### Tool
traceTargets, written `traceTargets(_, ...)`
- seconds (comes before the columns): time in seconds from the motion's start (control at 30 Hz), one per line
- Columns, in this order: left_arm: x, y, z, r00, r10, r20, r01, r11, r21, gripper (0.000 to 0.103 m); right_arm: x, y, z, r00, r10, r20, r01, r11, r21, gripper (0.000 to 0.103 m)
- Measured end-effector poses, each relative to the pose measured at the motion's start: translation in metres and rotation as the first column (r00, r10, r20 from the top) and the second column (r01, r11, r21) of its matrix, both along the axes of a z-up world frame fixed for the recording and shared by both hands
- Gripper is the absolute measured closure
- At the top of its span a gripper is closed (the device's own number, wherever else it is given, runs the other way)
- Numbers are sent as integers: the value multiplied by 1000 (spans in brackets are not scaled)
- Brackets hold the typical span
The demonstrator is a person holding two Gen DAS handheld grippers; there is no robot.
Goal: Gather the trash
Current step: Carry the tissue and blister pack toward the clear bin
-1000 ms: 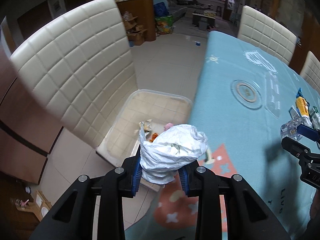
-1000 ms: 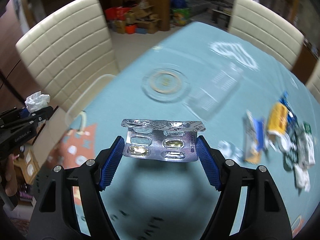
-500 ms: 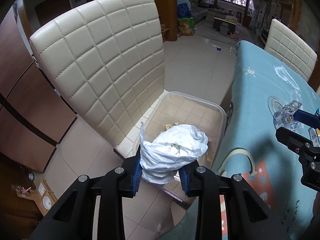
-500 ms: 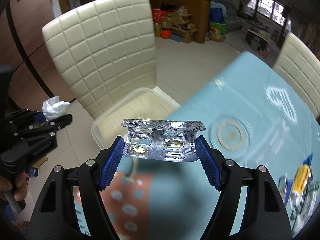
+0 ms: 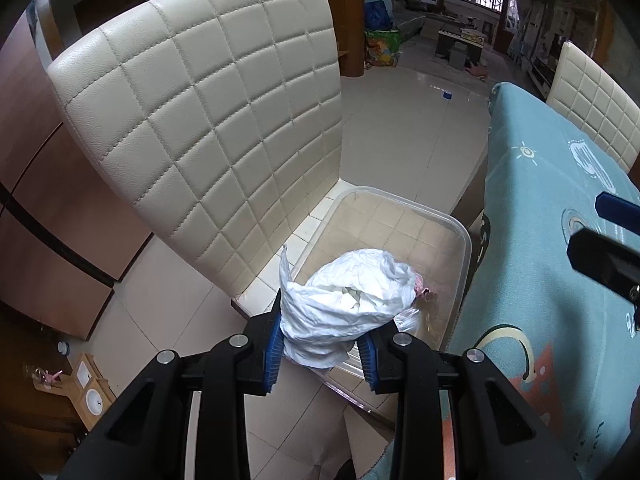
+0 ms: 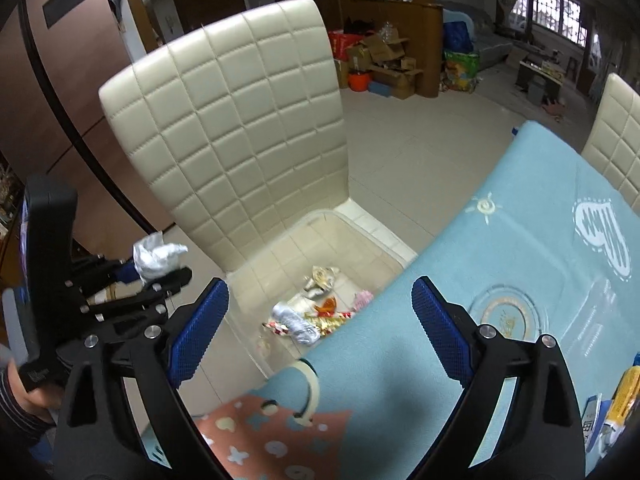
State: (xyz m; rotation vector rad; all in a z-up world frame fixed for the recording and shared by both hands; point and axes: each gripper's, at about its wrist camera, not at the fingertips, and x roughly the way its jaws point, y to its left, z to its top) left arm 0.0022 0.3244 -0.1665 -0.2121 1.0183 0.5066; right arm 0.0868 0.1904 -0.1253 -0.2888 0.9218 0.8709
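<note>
A tiled floor and a blue-clothed desk. Left fingers pinch a crumpled tissue just above the bin: light, soft, gripped by its bulk. Right fingers have just spread wide, empty. Wrappers lie in the bin.
</note>
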Motion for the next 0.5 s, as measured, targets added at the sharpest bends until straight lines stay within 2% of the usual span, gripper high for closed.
traceTargets(0.33, 28, -16, -2, 997, -72, 7, 72, 997, 4, 71, 24, -41, -27, 991, -126, -50, 122, 989, -82, 11)
traceTargets(0.5, 44, -23, -3, 994, -107, 8, 107, 994, -4, 71, 33, -59, -31, 983, -174, -57, 168, 982, -87, 11)
